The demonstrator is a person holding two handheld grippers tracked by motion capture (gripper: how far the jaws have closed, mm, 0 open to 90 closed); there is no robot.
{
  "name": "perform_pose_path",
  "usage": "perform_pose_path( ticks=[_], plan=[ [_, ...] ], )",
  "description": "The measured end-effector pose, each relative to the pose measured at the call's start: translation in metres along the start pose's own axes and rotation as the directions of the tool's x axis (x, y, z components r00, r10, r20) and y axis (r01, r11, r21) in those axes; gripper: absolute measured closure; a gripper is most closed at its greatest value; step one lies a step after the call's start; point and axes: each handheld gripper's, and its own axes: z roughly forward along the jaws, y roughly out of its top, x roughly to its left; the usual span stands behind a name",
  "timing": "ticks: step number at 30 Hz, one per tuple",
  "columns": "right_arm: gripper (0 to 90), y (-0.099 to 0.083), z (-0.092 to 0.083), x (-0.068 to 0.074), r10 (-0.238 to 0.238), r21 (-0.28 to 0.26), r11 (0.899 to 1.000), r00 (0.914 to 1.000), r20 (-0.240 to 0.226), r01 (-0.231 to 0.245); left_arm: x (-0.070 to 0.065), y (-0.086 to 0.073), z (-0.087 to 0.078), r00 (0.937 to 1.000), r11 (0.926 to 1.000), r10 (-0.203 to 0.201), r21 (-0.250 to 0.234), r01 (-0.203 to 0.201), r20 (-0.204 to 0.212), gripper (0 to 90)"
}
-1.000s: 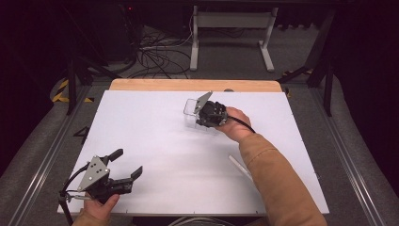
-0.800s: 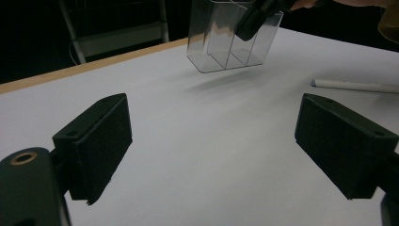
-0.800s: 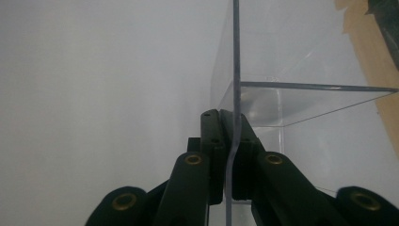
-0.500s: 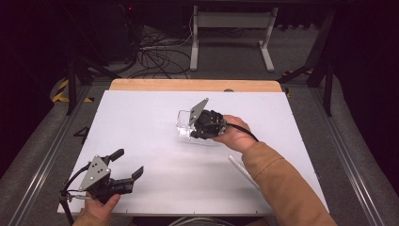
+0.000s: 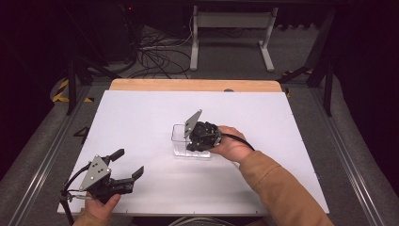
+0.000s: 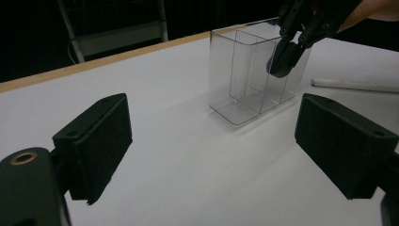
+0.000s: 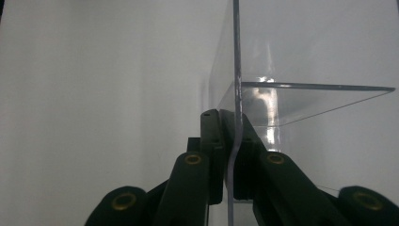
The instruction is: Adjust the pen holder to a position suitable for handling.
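A clear plastic box (image 5: 180, 140) with inner dividers stands near the middle of the white table (image 5: 136, 113). My right gripper (image 5: 196, 142) is shut on the box's right-hand wall, one jaw inside and one outside. In the right gripper view the thin clear wall (image 7: 235, 66) runs up between the closed pads of the right gripper (image 7: 230, 146). My left gripper (image 5: 130, 162) rests open at the table's near left corner with nothing between its jaws. From the left gripper view the box (image 6: 244, 80) stands ahead, with the right gripper (image 6: 283, 60) clamped on its top rim, beyond the left gripper (image 6: 211, 146).
A white stick (image 6: 348, 84) lies on the table just right of the box. A wooden strip (image 5: 188, 85) runs along the table's far edge. Beyond it are a metal stand and loose cables on the dark floor.
The right gripper has carried the clear box from the far part of the table toward the person and slightly left. The left gripper has stayed where it was.
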Motion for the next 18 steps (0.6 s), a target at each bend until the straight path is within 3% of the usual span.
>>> perform_pose_path(
  ticks=[11, 15, 18],
  plan=[
    [86.3, -0.0007, 0.0044, 0.0036, -0.005, 0.014, 1.000, 0.9998, -0.020, 0.005, 0.0000, 0.0000, 0.0001, 1.0000, 1.0000, -0.001, -0.001, 0.001, 0.002, 12.1],
    [85.8, -0.0018, 0.0057, 0.0048, -0.037, 0.027, 0.999, 0.9990, -0.025, 0.037, 0.0000, 0.0000, 0.0001, 1.0000, 1.0000, -0.002, -0.001, 0.002, 0.002, 12.1],
    [85.8, -0.0025, 0.0056, 0.0049, -0.035, 0.029, 0.999, 0.9991, -0.024, 0.035, 0.0003, -0.0001, 0.0003, 1.0000, 1.0000, 0.001, -0.002, -0.001, 0.001, 12.1]
  ],
)
